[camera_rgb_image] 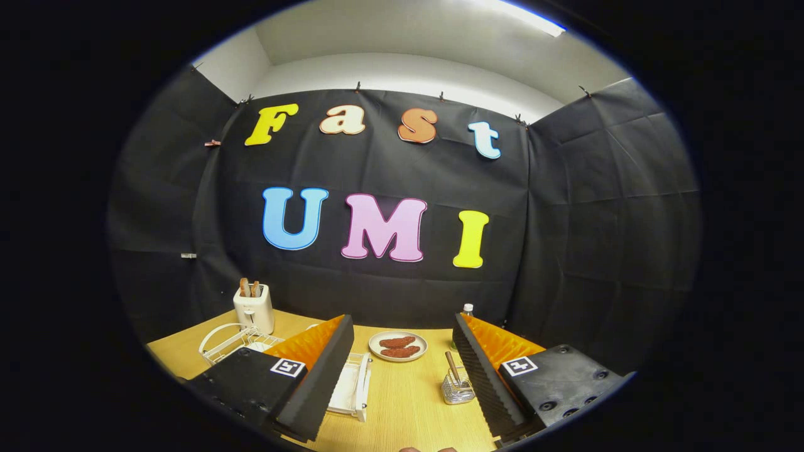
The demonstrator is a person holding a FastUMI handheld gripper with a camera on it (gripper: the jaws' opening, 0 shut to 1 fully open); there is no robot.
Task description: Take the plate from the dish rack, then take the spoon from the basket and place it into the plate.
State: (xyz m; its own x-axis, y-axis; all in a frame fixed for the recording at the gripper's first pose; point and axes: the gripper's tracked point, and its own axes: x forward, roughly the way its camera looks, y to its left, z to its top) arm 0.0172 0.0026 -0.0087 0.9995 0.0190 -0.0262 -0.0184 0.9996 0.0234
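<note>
Bright ceiling strip light (527, 16); sharp centre, fisheye bending at edges.

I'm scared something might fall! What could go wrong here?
The open gripper is wide, so a finger might bump the small wire mesh basket holding the brown-handled spoon and tip it. The white plate sits in the white wire dish rack; lifting it crooked could drag that rack along the wooden table.

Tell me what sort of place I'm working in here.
Probably a staged kitchen booth: a wooden table walled by black cloth, with a toaster, a white dish rack and a wire basket holding a spoon. The gripper hangs open above the table.
</note>
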